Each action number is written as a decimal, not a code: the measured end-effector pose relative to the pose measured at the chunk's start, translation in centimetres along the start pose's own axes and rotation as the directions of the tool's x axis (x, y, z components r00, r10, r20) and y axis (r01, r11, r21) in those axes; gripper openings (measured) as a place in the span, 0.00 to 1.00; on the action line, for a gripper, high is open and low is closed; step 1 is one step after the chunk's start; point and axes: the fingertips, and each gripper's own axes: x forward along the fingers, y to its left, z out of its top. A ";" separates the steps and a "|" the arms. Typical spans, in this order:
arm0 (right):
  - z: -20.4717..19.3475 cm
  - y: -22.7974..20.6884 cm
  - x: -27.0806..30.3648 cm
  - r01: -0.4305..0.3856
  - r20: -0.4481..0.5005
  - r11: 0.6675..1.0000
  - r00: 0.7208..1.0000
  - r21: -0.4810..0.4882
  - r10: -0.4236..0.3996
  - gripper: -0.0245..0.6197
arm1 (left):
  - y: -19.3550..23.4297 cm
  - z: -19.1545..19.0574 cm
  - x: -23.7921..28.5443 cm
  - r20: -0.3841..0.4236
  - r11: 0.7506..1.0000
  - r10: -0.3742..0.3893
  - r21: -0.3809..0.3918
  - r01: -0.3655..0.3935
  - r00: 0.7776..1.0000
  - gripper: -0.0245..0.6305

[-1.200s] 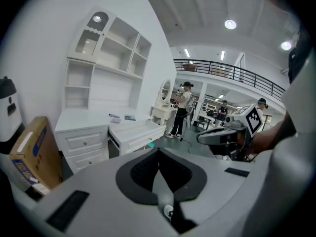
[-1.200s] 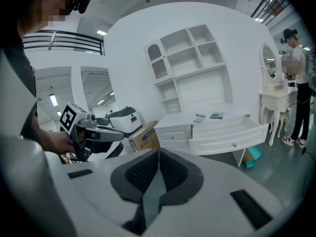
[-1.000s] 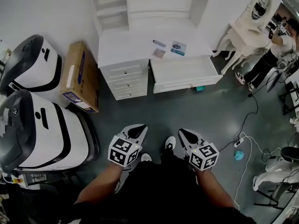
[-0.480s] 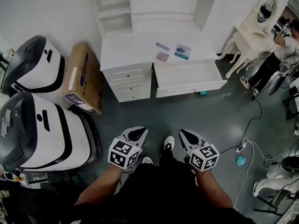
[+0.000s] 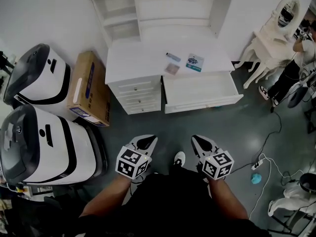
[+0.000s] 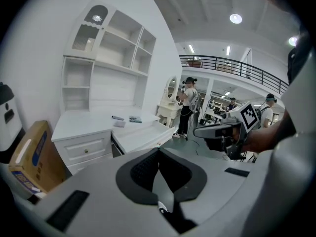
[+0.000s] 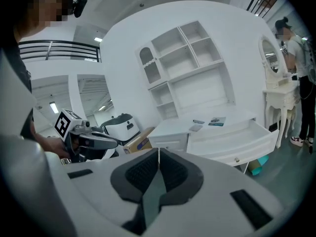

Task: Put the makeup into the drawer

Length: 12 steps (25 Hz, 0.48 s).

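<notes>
Print on the blue stripe of the cardboard box (image 5: 88, 85) and on the teal packet (image 5: 194, 62) is too small to read; the only clear marks are the black-and-white squares on each gripper's cube (image 5: 131, 162). The makeup, which is that packet, a pinkish square (image 5: 172, 68) and a small dark stick (image 5: 173, 57), lies on the white dresser top (image 5: 133, 58) just behind the pulled-out drawer (image 5: 197, 89). The left gripper (image 5: 146, 141) and right gripper (image 5: 200, 141) hang well apart from it, jaws pressed together on nothing. Against a second ago, the dresser sits lower and nearer in the head view, and both pairs of jaws remain closed.
</notes>
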 end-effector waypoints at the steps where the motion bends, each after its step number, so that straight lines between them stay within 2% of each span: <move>1: 0.5 -0.7 0.4 -0.005 0.004 1.000 1.000 -0.001 0.005 0.08 | 0.2 0.6 0.6 0.001 1.000 0.005 0.002 -0.005 1.000 0.05; 6: 2.7 -4.4 2.4 -0.028 0.016 1.000 0.999 0.007 0.027 0.08 | 1.4 3.6 3.8 0.008 1.000 0.024 -0.005 -0.024 1.000 0.05; 12: 5.0 -8.5 4.1 -0.060 0.021 0.998 0.998 0.022 0.060 0.08 | 2.9 6.3 7.1 0.015 0.995 0.060 -0.082 -0.059 0.998 0.05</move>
